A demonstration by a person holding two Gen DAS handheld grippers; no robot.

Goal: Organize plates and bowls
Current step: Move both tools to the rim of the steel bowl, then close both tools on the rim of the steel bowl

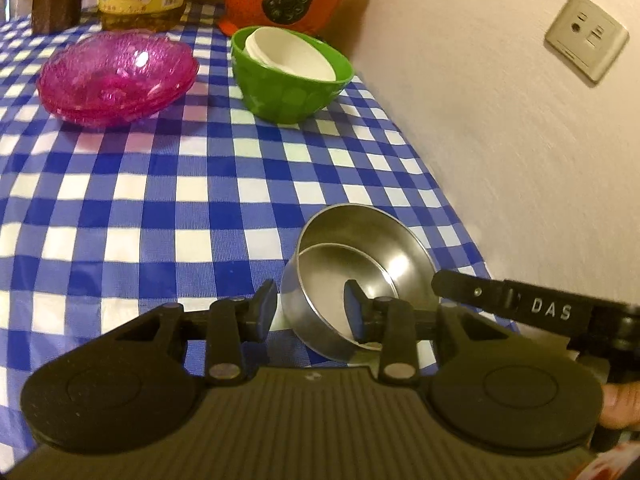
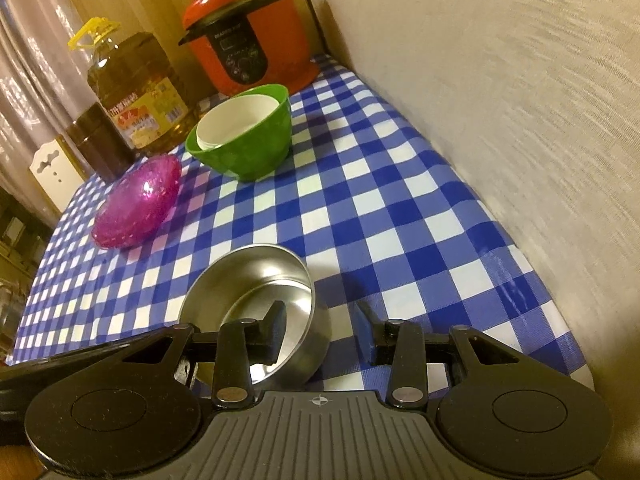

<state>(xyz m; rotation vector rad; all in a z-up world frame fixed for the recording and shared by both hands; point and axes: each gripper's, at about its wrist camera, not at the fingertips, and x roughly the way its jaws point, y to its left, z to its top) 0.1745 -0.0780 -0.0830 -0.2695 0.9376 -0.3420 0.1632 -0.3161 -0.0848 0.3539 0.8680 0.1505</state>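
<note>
Two nested steel bowls [image 1: 360,264] sit on the blue checked tablecloth near the wall. My left gripper [image 1: 312,310] is open and straddles their near-left rim, one finger inside and one outside. My right gripper [image 2: 324,332] is open and straddles the right rim of the steel bowls [image 2: 256,280], left finger inside. Further back, a green bowl [image 1: 292,76] holds a white bowl [image 1: 288,54]. Stacked pink glass bowls [image 1: 116,76] stand to its left. They also show in the right wrist view: the green bowl [image 2: 248,148], the pink bowls [image 2: 140,204].
A red pressure cooker [image 2: 248,36], a large oil bottle [image 2: 136,92] and a dark jar [image 2: 100,140] stand at the back of the table. The wall [image 1: 500,140] with a socket [image 1: 586,36] runs along the table's right edge.
</note>
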